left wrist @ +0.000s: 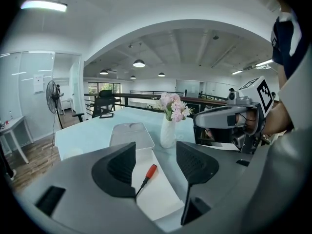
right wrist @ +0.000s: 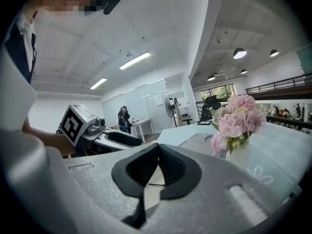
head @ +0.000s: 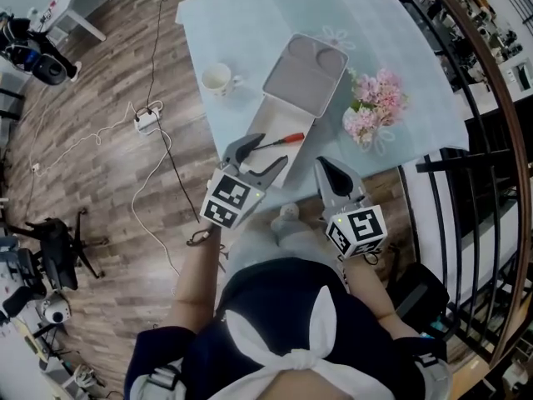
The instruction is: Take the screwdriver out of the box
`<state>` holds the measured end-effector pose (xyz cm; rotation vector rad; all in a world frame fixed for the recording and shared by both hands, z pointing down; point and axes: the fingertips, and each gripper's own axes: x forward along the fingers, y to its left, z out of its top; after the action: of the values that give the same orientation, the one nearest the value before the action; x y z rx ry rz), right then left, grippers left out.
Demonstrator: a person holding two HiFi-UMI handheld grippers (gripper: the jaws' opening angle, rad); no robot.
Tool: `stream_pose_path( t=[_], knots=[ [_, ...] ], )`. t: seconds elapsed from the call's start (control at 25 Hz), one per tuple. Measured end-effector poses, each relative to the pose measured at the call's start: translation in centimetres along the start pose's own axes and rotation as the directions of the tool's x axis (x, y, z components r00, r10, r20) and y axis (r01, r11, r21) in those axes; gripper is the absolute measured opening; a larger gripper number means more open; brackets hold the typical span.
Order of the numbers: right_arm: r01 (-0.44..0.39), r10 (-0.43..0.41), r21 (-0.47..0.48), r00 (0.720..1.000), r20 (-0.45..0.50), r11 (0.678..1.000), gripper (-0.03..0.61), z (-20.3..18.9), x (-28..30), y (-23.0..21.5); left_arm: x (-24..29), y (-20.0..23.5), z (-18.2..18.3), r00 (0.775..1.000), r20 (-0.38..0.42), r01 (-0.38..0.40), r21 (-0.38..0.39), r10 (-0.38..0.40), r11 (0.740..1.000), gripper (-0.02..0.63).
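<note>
Left hand-held gripper (left wrist: 156,149) jaws spread; screwdriver (left wrist: 148,175) just ahead, untouched.

matt grey plastic box (head: 301,80), red plastic-handled metal screwdriver (head: 281,141), wood-plank floor (head: 100,173).

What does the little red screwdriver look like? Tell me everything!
The screwdriver is small, with a red handle that looks plastic and a thin dark shaft. It lies flat on the white floor of the open box, handle end nearer the lid. Nothing else touches it; the left gripper frames it with open jaws, not gripping.
</note>
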<state>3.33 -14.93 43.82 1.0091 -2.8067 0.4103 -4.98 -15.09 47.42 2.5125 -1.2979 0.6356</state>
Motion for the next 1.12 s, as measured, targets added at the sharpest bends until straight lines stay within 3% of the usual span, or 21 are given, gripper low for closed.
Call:
stream_pose_path(
  t=[0.4, 0.8, 1.12],
  knots=[
    [0.022, -0.020, 0.035, 0.998, -0.056, 0.999, -0.002, -0.6, 2.7, -0.6, 2.8, 2.8, -2.3, 0.991, -0.109, 0.074, 0.004, -0.073, 0.997, 0.259],
    [0.092, -0.089, 0.055, 0.994, -0.067, 0.994, -0.002, -0.9, 4.3, -3.2, 7.2, 2.7, -5.1, 0.960, -0.221, 0.186, 0.048, -0.171, 0.981, 0.261],
    [0.137, -0.131, 0.071, 0.988, -0.082, 0.988, -0.002, -1.2, 5.2, -4.0, 9.8, 3.3, -7.7, 0.939, -0.274, 0.225, 0.035, -0.208, 0.974, 0.259]
  ],
)
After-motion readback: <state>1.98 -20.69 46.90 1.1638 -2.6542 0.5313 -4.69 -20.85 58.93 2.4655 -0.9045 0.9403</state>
